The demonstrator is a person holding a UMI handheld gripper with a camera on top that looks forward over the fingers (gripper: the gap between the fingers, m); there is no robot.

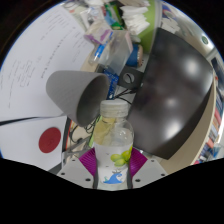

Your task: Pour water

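Gripper (114,165): two fingers with magenta pads (90,159), closed upon a clear plastic bottle (115,140); both pads press its sides. Bottle: transparent, pale label with green and blue markings near its lower part, held between the fingers and pointing forward, its mouth toward the cup. Cup (80,93): grey, tipped on its side, open rim facing the bottle's top, just beyond the fingers and touching or nearly touching the bottle's neck; contact cannot be told. Table (40,50): white surface, bearing a red disc (48,140) beside the cup. Monitor (180,90): large, dark, to the other side of the bottle. Beyond: assorted cluttered packages (110,30), indistinct.
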